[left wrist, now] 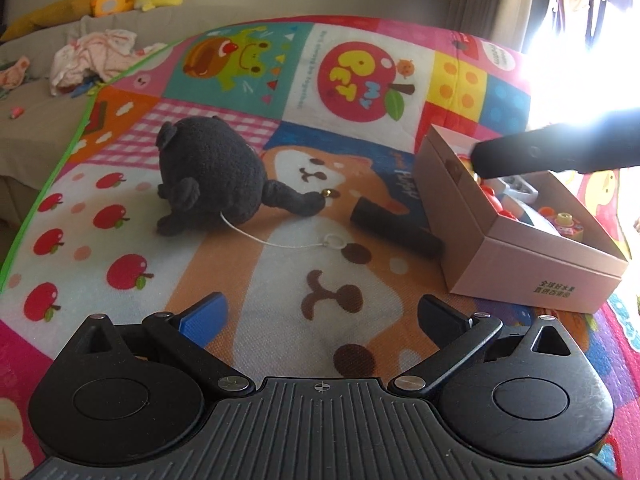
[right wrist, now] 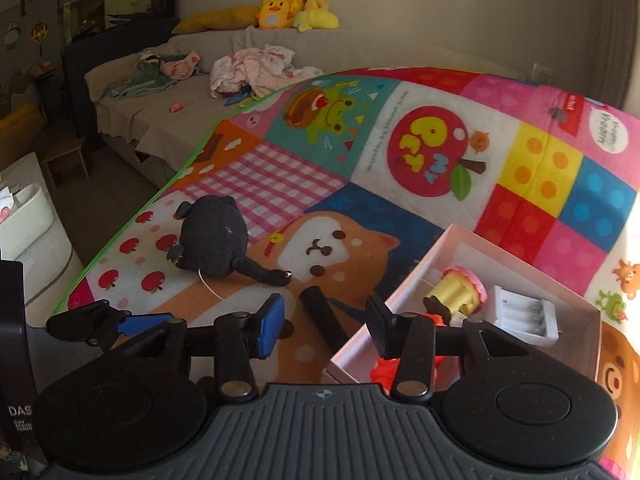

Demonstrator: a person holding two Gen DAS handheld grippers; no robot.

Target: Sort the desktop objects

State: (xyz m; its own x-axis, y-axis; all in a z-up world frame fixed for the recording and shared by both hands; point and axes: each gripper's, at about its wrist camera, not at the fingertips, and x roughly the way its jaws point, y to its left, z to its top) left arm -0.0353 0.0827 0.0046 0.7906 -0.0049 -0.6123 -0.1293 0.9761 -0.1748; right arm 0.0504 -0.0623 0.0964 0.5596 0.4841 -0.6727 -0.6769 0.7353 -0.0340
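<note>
A black plush toy (left wrist: 212,176) (right wrist: 212,240) lies on the colourful play mat (left wrist: 280,80), trailing a white string with a ring (left wrist: 334,242). A black cylinder (left wrist: 394,230) (right wrist: 316,304) lies beside the pink cardboard box (left wrist: 532,276) (right wrist: 444,240). My left gripper (left wrist: 324,316) stands open above the bare mat, nearer than the plush and the cylinder. My right gripper (right wrist: 326,326) is open with nothing pressed between its pads. The cylinder lies on the mat below its gap, and its right finger (right wrist: 380,328) is over the box's near wall.
The box holds a gold and pink toy (right wrist: 456,292), a white battery holder (right wrist: 528,316) and red-orange pieces (right wrist: 382,372). A dark bar of the right tool (left wrist: 552,152) hangs over the box. A sofa with clothes (right wrist: 256,68) and yellow plush toys (right wrist: 296,4) stands behind.
</note>
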